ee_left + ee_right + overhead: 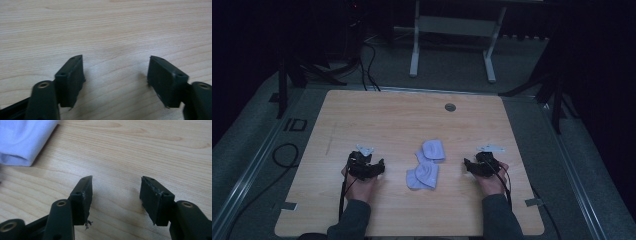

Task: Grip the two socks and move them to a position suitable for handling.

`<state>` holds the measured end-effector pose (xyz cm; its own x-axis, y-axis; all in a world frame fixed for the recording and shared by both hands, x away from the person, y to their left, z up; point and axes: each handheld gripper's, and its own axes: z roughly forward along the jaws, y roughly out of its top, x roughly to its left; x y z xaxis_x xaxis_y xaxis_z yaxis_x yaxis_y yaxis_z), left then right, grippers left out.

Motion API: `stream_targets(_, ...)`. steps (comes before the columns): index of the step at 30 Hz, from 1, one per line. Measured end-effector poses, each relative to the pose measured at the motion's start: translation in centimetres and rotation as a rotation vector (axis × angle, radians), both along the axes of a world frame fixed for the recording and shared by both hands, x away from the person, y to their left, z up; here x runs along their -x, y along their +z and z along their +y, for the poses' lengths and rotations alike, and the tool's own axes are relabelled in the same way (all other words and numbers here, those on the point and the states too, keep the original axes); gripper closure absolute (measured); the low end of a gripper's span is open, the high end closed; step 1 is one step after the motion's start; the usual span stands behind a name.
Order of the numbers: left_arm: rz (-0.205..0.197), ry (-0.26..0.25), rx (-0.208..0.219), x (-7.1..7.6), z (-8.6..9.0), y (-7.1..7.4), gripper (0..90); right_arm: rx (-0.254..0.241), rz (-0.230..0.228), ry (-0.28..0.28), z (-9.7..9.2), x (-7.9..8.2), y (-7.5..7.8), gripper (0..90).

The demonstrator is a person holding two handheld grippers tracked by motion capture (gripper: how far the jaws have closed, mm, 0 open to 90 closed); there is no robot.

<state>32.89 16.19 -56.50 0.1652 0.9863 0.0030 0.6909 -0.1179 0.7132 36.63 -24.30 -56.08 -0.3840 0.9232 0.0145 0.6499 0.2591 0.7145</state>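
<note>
I see a pale wooden table (pixel 402 115) with fine straight grain, rounded corners and a small round grommet (pixel 450 107) near its far edge. In the middle lie soft, light lavender cloth pieces (pixel 428 167), smooth and matte with rounded edges, loosely overlapped in a small pile. A folded corner of that cloth (pixel 22 140) shows at the upper left of the right gripper view, its edge thick and rolled.

My left gripper (pixel 115 75) sits to the left of the pile, well apart from it, held low over bare wood. Its two black, blocky jaws stand wide apart with nothing between them. The left hand (pixel 360 187) wraps it from behind, forearm in a dark sleeve (pixel 349 220) coming up from the near edge.

My right gripper (pixel 115 195) mirrors it to the right of the pile, near the cloth but not touching. Its jaws are also spread wide and empty; the pads (pixel 153 197) look worn, with frayed bits along their edges. The right hand (pixel 492 182) holds it level, pointed forward.
</note>
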Motion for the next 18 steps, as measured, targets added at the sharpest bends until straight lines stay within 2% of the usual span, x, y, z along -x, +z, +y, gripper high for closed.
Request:
stream_targets(10, 0.000, -0.009, 0.001, 0.2, 0.1, 0.1, 40.3, -0.011, -0.012, 0.024, 0.1, 0.5, 0.6, 47.4)
stream_targets(18, 0.009, -0.044, 0.031, 0.3, -0.1, 0.3, 45.6, -0.018, -0.014, 0.073, 0.7, 1.0, 1.4, 56.5)
